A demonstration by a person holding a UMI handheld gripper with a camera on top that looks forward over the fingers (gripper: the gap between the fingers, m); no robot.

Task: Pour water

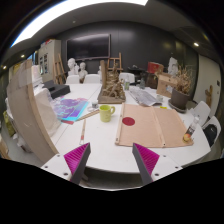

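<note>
On the wide white table (110, 150), one tan rectangular board (152, 125) lies at two o'clock of the released, empty gripper (112, 160), one wooden block tower (111, 84) stands at twelve, and one small yellow-green cup (106, 113) sits unobstructed just beyond the magenta-padded fingers (78, 158).

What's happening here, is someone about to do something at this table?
A person is holding a pair of tongs over the near edge of a white table. The tongs are open and hold nothing. Beyond them stands a yellow-green cup, untouched, with a small red disc beside it and a brown board next to that. The job is to pour water, but no pouring has begun; I can't make out which vessel holds the water.
</note>
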